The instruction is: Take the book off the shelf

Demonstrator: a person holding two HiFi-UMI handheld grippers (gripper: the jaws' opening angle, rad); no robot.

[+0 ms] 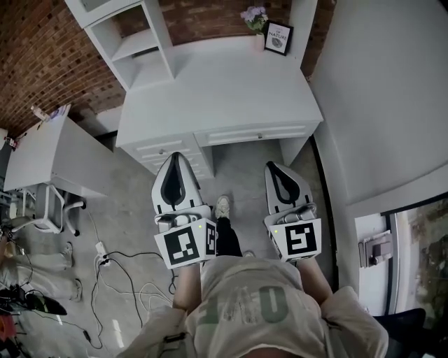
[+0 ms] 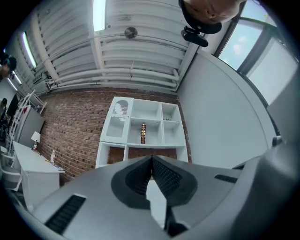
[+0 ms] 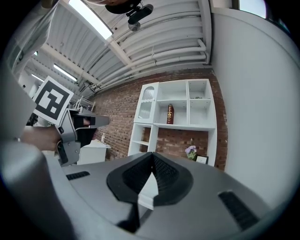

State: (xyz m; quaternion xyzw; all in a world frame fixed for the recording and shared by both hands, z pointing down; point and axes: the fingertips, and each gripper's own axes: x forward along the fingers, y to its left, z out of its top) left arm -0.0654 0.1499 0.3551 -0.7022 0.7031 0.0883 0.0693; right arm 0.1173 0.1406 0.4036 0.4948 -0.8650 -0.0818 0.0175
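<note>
- Shelf (image 2: 161,123): white unit against the brick wall, rising above the worktop. The target cell is high up, so a stretched reach is likely to come in at a bad angle and hit a divider.
- Worktop (image 1: 224,84): white and mostly bare, standing between the person and the shelf. Leaning across it could bump a claw on the front edge.
- Cables (image 1: 119,266): loose on the floor at the person's left. Trip risk if the step forward drifts that way.
- Left claw (image 2: 151,159): jaws fully together and holding nothing, held low and well apart from the shelf. If it arrives this way it will only shove the book, so it has to open first.
- Right claw (image 3: 152,154): also closed tight and empty, level with the left one in the head view. Same risk.
- Book (image 2: 143,133): dark spine, upright and alone in the middle column, in the lower cell of the upper section, with nothing beside it. A nudge from one jaw probably tips it or pushes it deeper. A shallow pinch on the spine could let it slip and drop onto the worktop.
- Frame (image 1: 278,37) and flowers (image 1: 255,17): at the back right of the worktop, below the shelf. A falling book or a low arm sweep could knock them over.
</note>
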